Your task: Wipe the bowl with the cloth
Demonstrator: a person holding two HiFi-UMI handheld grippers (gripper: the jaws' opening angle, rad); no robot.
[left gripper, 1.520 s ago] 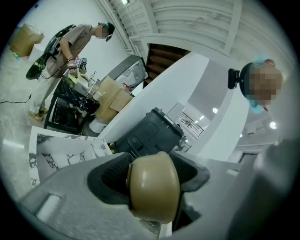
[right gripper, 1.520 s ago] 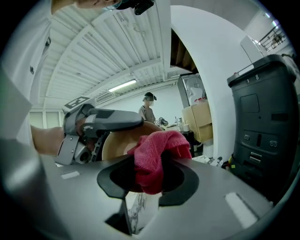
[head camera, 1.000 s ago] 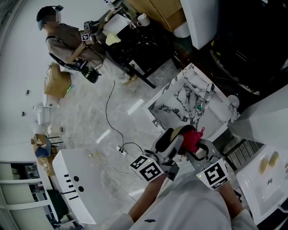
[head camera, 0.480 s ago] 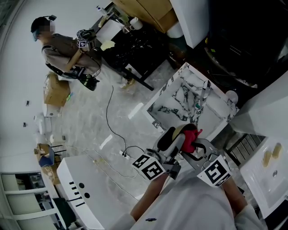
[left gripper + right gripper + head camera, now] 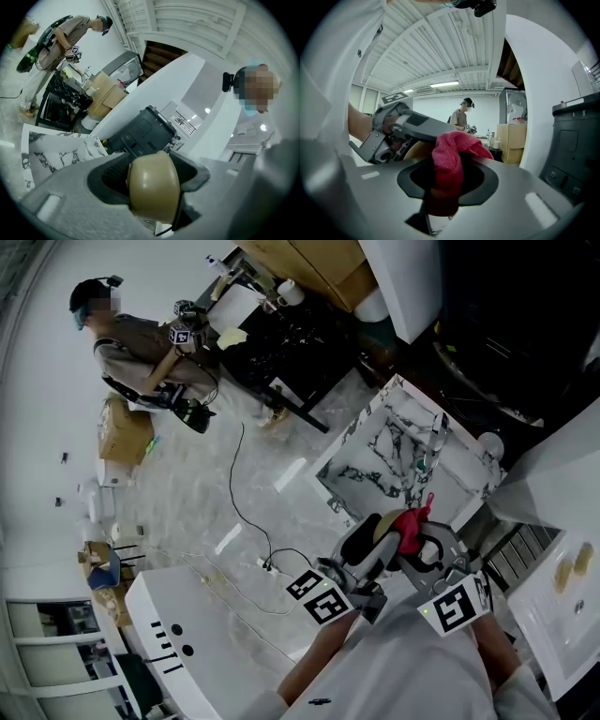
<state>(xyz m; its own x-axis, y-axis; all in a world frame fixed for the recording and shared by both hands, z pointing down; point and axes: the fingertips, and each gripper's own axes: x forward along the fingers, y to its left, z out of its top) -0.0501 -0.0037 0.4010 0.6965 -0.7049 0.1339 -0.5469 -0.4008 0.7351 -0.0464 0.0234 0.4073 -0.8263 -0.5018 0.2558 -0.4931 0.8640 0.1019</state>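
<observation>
A tan bowl (image 5: 153, 186) is clamped edge-on in my left gripper (image 5: 152, 187), held up in the air close to my body. In the head view the bowl (image 5: 385, 525) peeks out between both grippers. My right gripper (image 5: 449, 183) is shut on a bunched red cloth (image 5: 452, 157), and the cloth (image 5: 409, 526) presses against the bowl's side. The left gripper (image 5: 367, 545) and the right gripper (image 5: 424, 547) face each other. In the right gripper view the bowl (image 5: 416, 151) shows just behind the cloth.
A marble-patterned table (image 5: 384, 460) lies below and ahead with a small item on it. A white cabinet (image 5: 178, 643) stands at the lower left, a white counter (image 5: 553, 587) at the right. Another person (image 5: 141, 343) works at a dark table (image 5: 281, 334) far off. A cable (image 5: 239, 502) runs on the floor.
Both grippers with bowl and cloth have shifted slightly right and down in the head view. The cloth stays pressed on the bowl.
</observation>
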